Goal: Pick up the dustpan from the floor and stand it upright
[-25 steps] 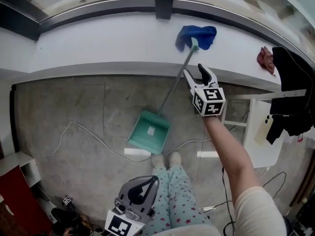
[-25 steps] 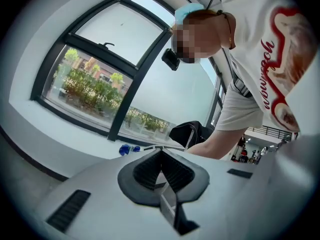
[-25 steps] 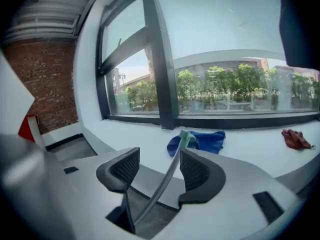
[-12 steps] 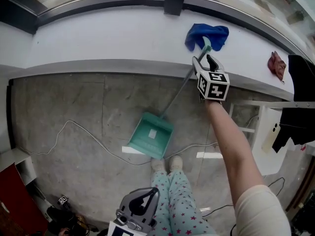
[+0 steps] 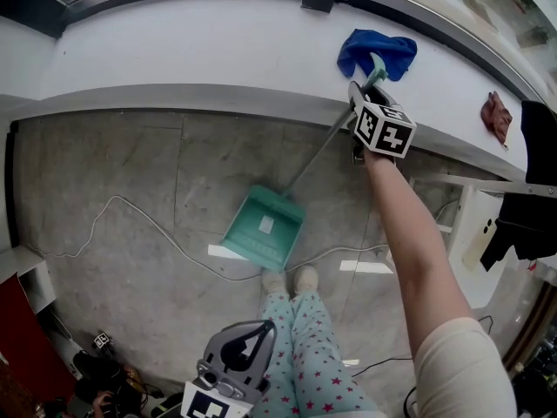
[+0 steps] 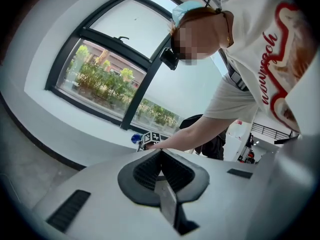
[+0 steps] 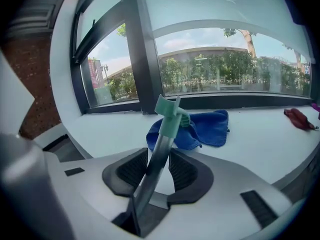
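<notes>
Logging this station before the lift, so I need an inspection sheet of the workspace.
Surface: grey floor, with a white ledge behind it.
Job's things: dustpan with its pan on the floor; handle leaning up against the ledge.
Clutter: blue cloth and red cloth on the ledge.
Grippers: right gripper jaws closing on the handle near its top, pads touching it; left gripper shut, empty.
Cables: white cable snakes across the floor past the pan.
Surroundings: window above the ledge; black garment on a white rack at right.
</notes>
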The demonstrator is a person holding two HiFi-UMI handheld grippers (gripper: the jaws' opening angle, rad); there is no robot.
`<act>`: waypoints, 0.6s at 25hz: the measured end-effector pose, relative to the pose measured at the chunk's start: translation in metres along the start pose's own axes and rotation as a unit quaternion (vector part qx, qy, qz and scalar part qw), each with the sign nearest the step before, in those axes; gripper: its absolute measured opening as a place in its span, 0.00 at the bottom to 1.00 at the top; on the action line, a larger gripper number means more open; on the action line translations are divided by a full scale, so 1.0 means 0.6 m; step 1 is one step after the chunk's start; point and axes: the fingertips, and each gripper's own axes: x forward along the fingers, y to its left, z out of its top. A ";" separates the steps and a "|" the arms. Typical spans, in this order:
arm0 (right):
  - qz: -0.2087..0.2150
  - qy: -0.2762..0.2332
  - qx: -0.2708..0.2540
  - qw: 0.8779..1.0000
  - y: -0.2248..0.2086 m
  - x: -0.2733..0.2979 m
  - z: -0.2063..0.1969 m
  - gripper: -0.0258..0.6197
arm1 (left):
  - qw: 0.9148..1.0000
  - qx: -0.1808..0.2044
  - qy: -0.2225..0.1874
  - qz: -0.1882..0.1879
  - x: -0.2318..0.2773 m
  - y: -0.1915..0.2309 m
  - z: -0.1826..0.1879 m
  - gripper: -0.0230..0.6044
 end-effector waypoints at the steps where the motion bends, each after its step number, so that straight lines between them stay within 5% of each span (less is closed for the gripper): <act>1: -0.002 -0.003 0.001 1.000 -0.001 0.001 0.003 0.27 | 1.000 0.002 0.002 0.001 0.004 0.004 -0.003 0.07; 8: -0.009 -0.003 0.011 1.000 0.010 -0.011 0.013 0.25 | 0.997 0.057 0.036 -0.024 0.105 0.033 -0.001 0.07; 15: 0.027 -0.025 0.039 0.999 0.061 -0.040 0.023 0.22 | 0.994 0.072 0.072 -0.040 0.149 0.063 -0.033 0.07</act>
